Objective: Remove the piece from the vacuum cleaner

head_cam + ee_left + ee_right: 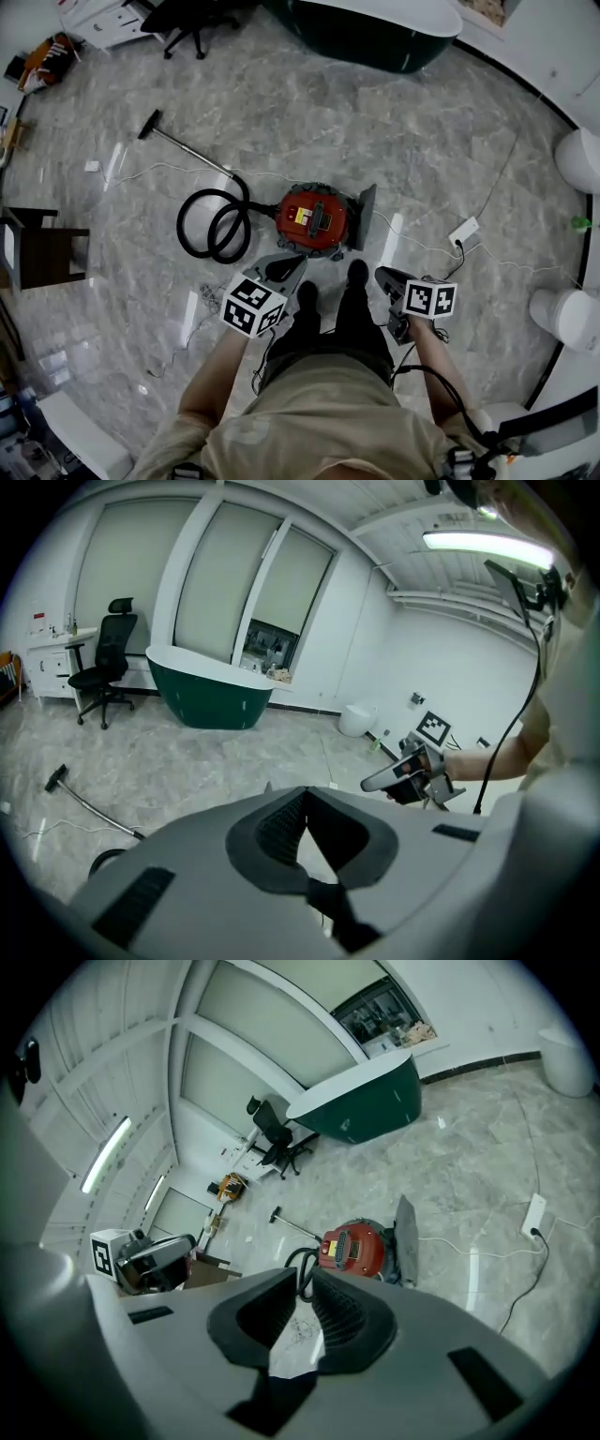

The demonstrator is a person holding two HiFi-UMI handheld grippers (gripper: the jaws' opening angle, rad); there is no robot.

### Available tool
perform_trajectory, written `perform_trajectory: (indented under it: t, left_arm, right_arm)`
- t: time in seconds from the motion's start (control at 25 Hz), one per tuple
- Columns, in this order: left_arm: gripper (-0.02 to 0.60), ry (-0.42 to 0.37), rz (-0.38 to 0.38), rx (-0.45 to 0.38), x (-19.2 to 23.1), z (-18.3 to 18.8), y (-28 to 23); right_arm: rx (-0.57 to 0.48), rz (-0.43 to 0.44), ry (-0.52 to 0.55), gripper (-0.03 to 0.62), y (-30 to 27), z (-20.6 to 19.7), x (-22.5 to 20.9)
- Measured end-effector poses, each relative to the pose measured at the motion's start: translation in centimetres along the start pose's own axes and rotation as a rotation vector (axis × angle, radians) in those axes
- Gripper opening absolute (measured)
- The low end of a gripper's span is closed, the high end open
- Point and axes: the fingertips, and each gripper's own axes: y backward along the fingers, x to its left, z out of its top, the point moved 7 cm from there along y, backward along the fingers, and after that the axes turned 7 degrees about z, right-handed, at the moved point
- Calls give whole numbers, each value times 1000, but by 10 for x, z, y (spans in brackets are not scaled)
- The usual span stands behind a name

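The task had not really begun. The vacuum cleaner (312, 218) stood on the floor (394, 122) just in front of the person's feet. Its hose (214, 225) lay coiled at its left and a grey panel (365, 216) stood up at its right side. Nothing looked detached from it.

The left hand-held gripper (281, 267) and the right hand-held gripper (394, 279) both hung above the floor, near the machine but apart from it. Each had its jaws closed together with nothing between them.

I judged that reaching, gripping and pulling the piece off were all left to do. Which part was meant, I could not tell.
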Motion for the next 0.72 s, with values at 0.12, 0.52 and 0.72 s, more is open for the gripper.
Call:
perform_trajectory:
  t: [0.12, 0.52, 0.72]
  left_arm:
    - [3, 6, 14, 47, 5, -5, -23]
    - [3, 121, -33, 128, 16, -57, -113]
    - [3, 159, -68, 162, 17, -95, -146]
  right_arm:
    - [47, 18, -34, 72, -19, 13, -32]
    - [131, -87, -103, 341, -110, 29, -166]
    - [150, -125, -128, 341, -162, 30, -225]
